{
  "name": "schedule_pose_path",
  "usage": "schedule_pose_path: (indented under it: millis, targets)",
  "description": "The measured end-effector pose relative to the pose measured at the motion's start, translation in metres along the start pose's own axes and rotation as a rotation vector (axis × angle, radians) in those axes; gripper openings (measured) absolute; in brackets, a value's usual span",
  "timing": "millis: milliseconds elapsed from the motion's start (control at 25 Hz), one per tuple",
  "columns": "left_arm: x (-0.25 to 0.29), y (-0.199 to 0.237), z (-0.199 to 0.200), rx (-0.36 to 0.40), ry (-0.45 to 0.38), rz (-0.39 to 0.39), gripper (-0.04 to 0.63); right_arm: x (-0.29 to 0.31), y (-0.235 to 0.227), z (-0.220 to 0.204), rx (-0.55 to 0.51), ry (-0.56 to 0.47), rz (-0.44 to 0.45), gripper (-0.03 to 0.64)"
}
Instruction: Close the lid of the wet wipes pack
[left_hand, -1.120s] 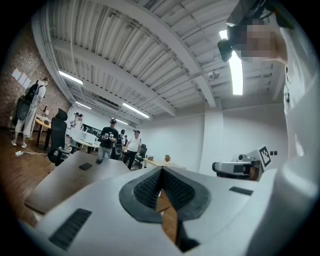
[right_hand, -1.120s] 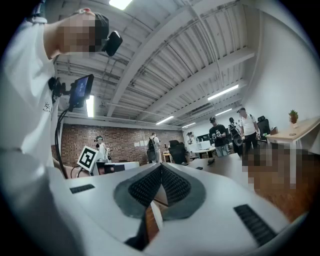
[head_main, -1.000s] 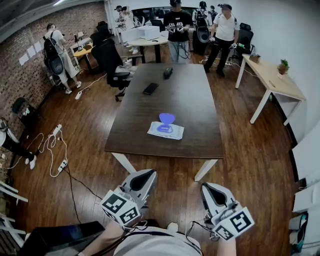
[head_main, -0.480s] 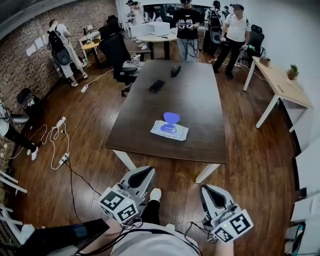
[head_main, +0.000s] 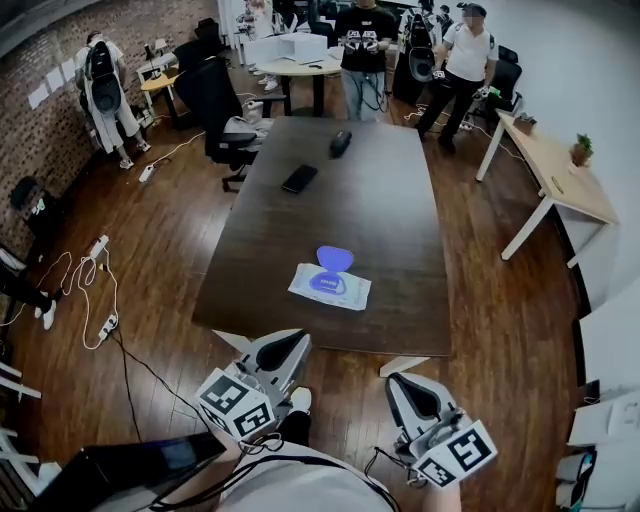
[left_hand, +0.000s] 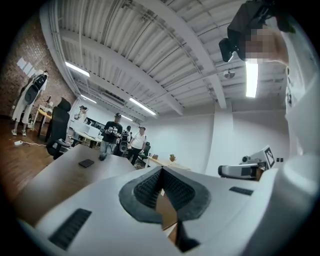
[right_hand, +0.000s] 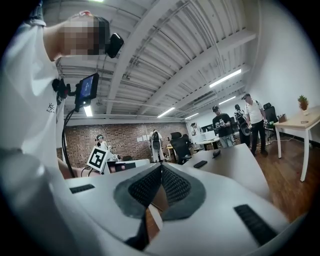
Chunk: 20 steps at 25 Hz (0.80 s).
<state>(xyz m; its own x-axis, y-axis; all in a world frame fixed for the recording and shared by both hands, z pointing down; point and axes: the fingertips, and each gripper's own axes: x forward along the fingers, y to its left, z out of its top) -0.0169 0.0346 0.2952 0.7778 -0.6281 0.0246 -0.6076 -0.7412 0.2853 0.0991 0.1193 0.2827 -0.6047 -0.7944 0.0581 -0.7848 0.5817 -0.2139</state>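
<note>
Head view check: where's the wet wipes pack (head_main: 330, 287) sitting? I read it as lying flat on the dark table (head_main: 400, 220), near the near end and roughly mid-width. (poster A)

Yep, that's it. The blue lid (head_main: 334, 258) is flipped open and sticks out on the pack's far side, with the blue opening showing on top of the white pack. Neither gripper is touching it. Both are off the table, held over the wooden floor (head_main: 150, 260) at the near end. The left gripper (head_main: 283, 352) has its tip just beside the table's near edge. The right gripper (head_main: 412, 388) sits lower in the picture, near the table leg (head_main: 402, 365). (poster B)

And the jaws? Can't tell much from up top. (poster A)

The left gripper view settles that one. The ribbed dark pads meet at the tips and there's nothing between them. The right gripper view shows the same: pads pressed together, nothing held. Both grippers point level across the tabletop toward the people (head_main: 363, 50) standing at the far end. There's also a phone (head_main: 299, 178) further up the table and a small black object (head_main: 340, 143) beyond it, both well apart from the pack. (poster B)
</note>
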Motion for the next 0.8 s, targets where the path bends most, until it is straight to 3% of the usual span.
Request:
schedule_pose_path:
  millis: [240,480,800]
  targets:
    - [0.046,0.070,0.026,0.010,0.044,-0.042,-0.002,0.092,-0.029,0.021,-0.002,-0.001,0.003,0.008]
    - [0.084,0.144,0.035,0.003,0.019,-0.079,-0.002,0.175,-0.062,0.024,-0.011,0.019,0.005,0.008]
    - [0.113,0.201,0.039,-0.051,0.054,-0.085,-0.003,0.233,-0.090,0.017,0.003,0.054,-0.005,0.008]
